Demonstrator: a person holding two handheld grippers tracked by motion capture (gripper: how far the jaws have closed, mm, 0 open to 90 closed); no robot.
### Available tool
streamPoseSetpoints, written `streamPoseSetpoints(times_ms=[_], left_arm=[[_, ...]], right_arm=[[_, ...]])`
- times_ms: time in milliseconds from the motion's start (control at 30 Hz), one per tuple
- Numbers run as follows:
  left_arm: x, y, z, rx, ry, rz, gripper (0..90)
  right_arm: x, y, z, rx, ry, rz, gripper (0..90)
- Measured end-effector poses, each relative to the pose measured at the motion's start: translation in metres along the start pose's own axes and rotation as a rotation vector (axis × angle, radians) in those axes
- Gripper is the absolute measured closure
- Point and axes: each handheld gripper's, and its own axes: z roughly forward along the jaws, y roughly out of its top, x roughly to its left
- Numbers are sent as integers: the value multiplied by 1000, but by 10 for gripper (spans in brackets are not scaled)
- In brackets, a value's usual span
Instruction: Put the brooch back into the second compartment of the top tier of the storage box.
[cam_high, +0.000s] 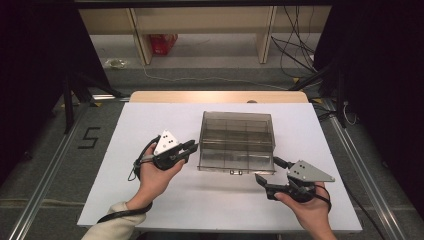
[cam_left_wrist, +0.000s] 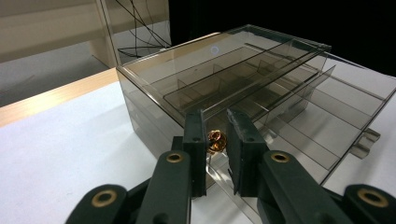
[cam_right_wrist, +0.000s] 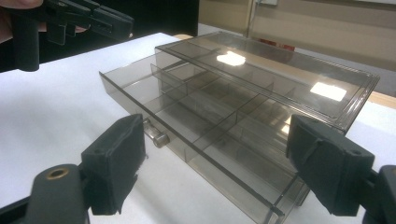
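Small copper-coloured bead (cam_left_wrist: 216, 141) is pinched in my left gripper (cam_left_wrist: 216, 140), hovering at the near left corner of the smoked plastic drawer organizer (cam_high: 236, 141). Bottom drawer (cam_right_wrist: 196, 135) is pulled out, compartments look empty. Drop-in not done yet. Right gripper (cam_right_wrist: 215, 163) gapes wide by the drawer knob (cam_right_wrist: 156, 135), holding nothing.

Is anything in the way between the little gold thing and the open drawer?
Nothing visible blocks it. The left tool pinches the small gold thing right above the pulled-out drawer of the clear box, whose compartments lie open from above. The right tool waits open, off to the side.
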Motion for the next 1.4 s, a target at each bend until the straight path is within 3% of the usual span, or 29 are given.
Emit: streamPoseSetpoints(times_ms=[1400], left_arm=[[-14, 14, 0, -36, -44, 6, 783]], right_arm=[[0, -1, 1, -1, 4, 8, 207]])
